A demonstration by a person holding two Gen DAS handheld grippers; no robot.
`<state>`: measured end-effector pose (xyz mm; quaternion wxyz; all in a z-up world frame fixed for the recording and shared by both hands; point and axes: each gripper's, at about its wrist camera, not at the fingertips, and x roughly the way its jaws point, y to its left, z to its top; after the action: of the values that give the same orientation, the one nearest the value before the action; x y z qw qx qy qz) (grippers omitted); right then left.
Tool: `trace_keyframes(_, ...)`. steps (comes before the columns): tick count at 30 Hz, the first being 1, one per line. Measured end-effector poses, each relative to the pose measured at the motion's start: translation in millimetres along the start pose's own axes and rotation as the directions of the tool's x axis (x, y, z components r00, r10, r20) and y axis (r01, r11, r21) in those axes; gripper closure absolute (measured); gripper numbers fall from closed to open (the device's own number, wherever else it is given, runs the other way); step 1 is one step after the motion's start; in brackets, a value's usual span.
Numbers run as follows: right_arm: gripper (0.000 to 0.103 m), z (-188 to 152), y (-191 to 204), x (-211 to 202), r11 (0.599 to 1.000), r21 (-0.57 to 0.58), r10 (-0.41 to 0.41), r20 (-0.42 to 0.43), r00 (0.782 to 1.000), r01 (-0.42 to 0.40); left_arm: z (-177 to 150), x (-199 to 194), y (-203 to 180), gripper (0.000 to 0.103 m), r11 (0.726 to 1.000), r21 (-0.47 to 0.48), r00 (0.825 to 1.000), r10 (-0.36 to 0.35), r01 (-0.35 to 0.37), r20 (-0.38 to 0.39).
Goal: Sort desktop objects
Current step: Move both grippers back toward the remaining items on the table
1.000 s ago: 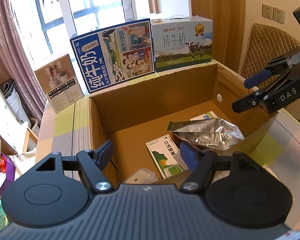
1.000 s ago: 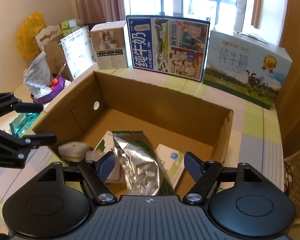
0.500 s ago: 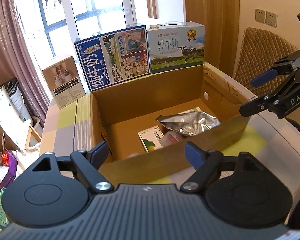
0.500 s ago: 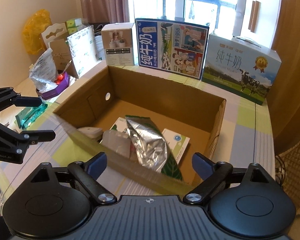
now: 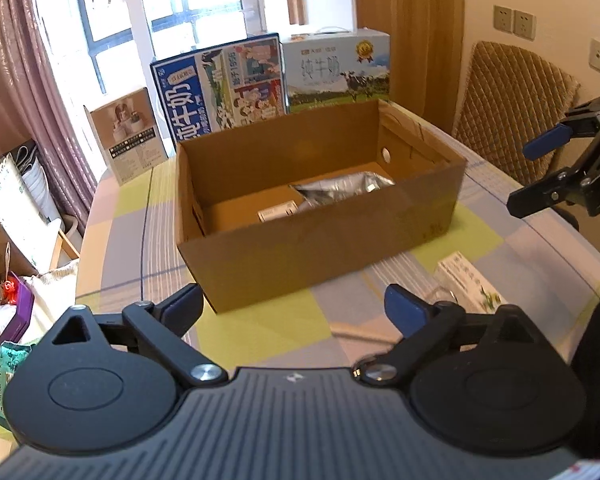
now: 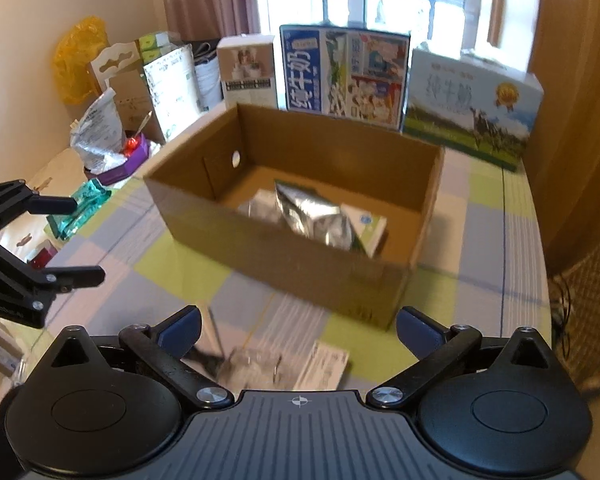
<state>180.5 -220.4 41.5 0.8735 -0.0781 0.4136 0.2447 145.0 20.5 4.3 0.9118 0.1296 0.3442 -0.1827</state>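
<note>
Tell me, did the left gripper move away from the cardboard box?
Yes. The left gripper has pulled back and up from the cardboard box: earlier its fingers hung over the inside; now the whole box sits ahead of them.

The box (image 5: pixel 320 236) is plain brown cardboard; the pouch (image 6: pixel 316 216) in it is silver foil. The tablecloth (image 6: pixel 496 248) is checked in lime green, grey-lilac and cream. The fingertips (image 5: pixel 404 308) are blue.
</note>
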Motion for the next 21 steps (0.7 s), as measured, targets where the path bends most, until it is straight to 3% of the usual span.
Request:
trace_keyframes(12,0.002,-79.6,2.9,-20.4,0.992,0.124,0.0,-0.043,0.999,0.005,-46.2,-8.1,-37.3,0.006,0.991,0.121,0.997,-0.049,0.055,-0.054)
trace_keyframes(21,0.002,-110.5,4.5,-36.2,0.975,0.22,-0.004,-0.028,1.0,0.01,-62.9,-10.4,-58.1,0.006,0.99,0.11,0.993,-0.074,0.084,-0.087)
